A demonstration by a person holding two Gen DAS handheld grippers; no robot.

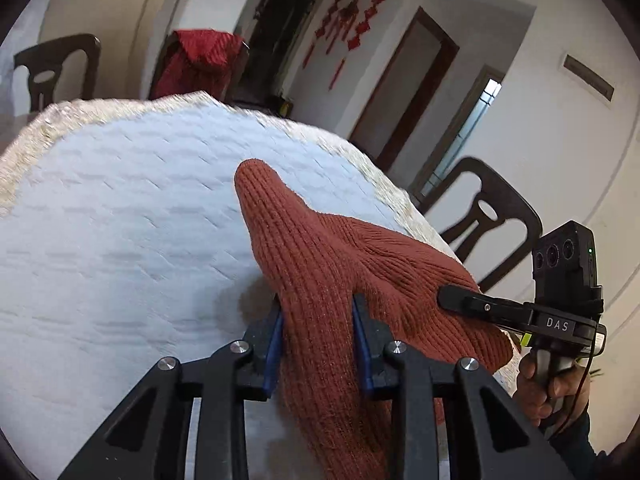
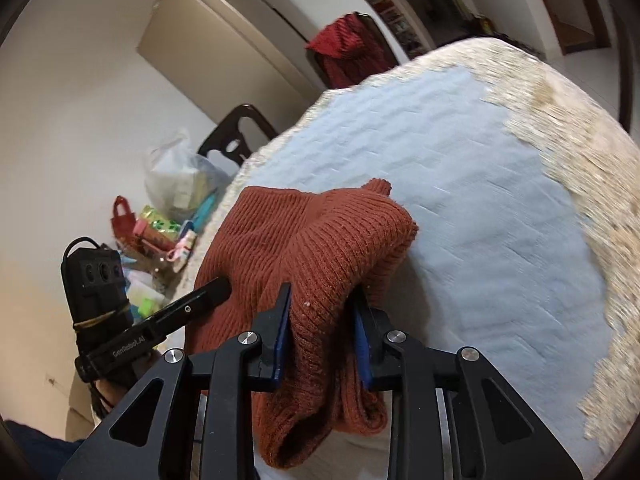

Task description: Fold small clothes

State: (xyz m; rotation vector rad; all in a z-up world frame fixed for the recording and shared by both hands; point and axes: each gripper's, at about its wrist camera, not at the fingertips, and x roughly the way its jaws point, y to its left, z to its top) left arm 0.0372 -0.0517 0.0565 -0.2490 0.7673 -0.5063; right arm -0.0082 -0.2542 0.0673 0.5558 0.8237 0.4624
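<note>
Both claws, left claw and right claw, pinch the rust knit over a pale-blue quilted table (dark chairs around).

A: Was there room ahead of the grippers?

B: Yes. The white quilted tabletop lay bare beyond the rust-red knitted garment.

A: And what stood in the way?

B: Dark chairs crowded the table's edge, one draped in a red cloth; bags and packets cluttered one side.
</note>
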